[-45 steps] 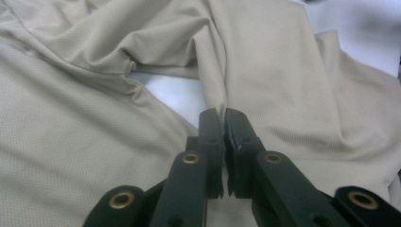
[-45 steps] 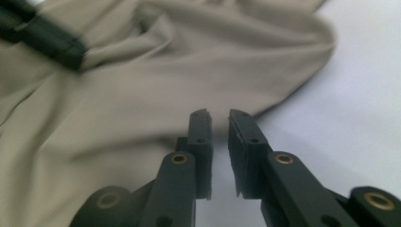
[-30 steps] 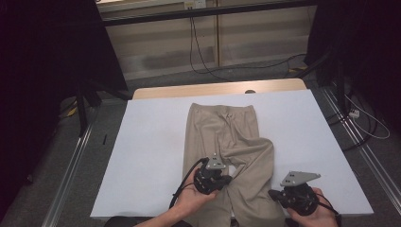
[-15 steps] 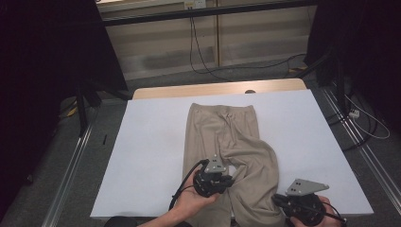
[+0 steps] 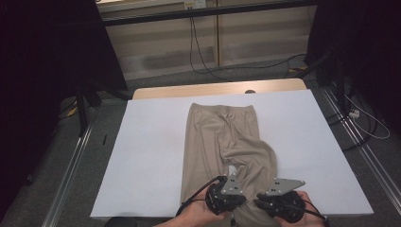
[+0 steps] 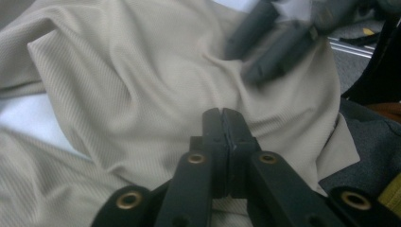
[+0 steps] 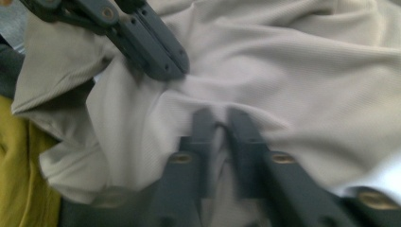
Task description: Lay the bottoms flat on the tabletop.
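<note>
Khaki trousers lie lengthwise on the white table, waistband far, legs toward me, the right leg bulging out in a fold. Both grippers sit side by side at the hems by the near edge. My left gripper has its jaws pressed together after just closing, with creases of the cloth running to its tip. My right gripper has just closed too, and a ridge of the fabric is pinched between its jaws. The left gripper shows close beside it.
A strip of wooden tabletop shows beyond the white sheet. Metal rails run along both sides on the grey floor, with cables at the right. A yellow garment lies at the near table edge.
The right gripper has slid left along the near edge until it is next to the left gripper. The left gripper has shifted slightly right. The right leg's lower end has drawn inward.
</note>
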A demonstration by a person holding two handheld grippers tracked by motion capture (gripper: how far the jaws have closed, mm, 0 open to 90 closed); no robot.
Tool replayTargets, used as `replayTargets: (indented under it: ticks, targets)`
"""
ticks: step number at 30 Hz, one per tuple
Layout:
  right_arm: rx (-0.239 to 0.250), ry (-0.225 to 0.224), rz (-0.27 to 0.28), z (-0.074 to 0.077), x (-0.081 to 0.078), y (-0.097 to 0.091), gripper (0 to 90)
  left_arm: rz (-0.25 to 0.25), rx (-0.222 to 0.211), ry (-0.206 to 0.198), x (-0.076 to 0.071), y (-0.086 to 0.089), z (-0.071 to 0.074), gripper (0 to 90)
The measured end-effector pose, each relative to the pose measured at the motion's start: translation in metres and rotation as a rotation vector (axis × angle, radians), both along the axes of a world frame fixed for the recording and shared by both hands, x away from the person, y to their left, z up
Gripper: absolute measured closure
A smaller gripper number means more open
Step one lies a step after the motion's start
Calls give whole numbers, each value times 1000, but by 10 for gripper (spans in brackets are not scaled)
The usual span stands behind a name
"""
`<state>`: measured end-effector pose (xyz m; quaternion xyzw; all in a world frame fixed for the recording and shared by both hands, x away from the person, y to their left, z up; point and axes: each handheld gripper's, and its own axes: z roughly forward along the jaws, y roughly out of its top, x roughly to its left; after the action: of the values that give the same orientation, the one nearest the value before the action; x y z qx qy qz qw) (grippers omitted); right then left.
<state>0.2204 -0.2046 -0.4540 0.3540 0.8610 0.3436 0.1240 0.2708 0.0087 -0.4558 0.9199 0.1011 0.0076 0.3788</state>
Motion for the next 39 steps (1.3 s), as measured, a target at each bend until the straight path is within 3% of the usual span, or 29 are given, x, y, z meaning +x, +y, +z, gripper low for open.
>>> replayTargets:
  ticks: [4, 5, 7, 8, 10, 12, 14, 16, 18, 23, 25, 26, 27, 29, 30, 32, 33, 34, 39]
  targets:
    - [9, 18, 14, 1, -13, -8, 876, -31, -3, 46, -15, 2, 0, 900]
    - [10, 25, 19, 1, -17, -9, 875, -31, 20, 52, -19, 2, 2, 900]
    - [15, 28, 40, 0, -25, -10, 867, -48, -3, 92, -27, 1, 0, 900]
    - [13, 29, 39, 1, -28, -9, 866, -54, 23, 87, -31, 0, 0, 900]
    - [6, 49, 53, 0, -33, -8, 858, -75, 22, 107, -35, 0, -1, 900]
    - [3, 54, 54, -1, -37, -7, 790, -75, 20, 111, -34, 1, 2, 872]
    - [31, 43, 44, 1, -36, -8, 702, -51, 4, 94, -29, 4, 5, 773]
    - [64, 6, 18, 5, -30, -11, 664, -29, -34, 91, -22, 9, 9, 767]
    - [84, -22, -34, 9, -21, -15, 658, 9, -49, 59, -13, 15, 13, 767]
    - [88, -83, -157, 18, 15, -33, 758, 76, -29, -4, 9, 24, 7, 721]
    - [74, -60, -193, 14, 31, -38, 760, 77, -2, -11, 10, 21, -1, 701]
    - [84, -36, -189, 11, 38, -40, 724, 62, 1, -29, 10, 21, -1, 702]
    - [89, -20, -183, 7, 43, -39, 691, 72, -1, -23, 9, 19, 0, 718]
    - [52, -1, -179, 1, 49, -34, 595, 84, 10, -6, 7, 17, 0, 860]
    - [43, 10, -170, -2, 50, -32, 596, 84, 11, -7, 6, 17, 0, 899]
    - [1, -21, -164, -2, 48, -28, 734, 77, 26, 7, 6, 18, 2, 900]
    - [9, -14, -150, -2, 48, -29, 853, 84, 25, 33, 5, 19, 3, 900]
    - [9, -11, -152, -2, 47, -29, 900, 82, 23, 39, 4, 19, 2, 900]
    - [-27, -24, -170, 0, 42, -37, 900, 71, 16, 51, 0, 19, 4, 900]
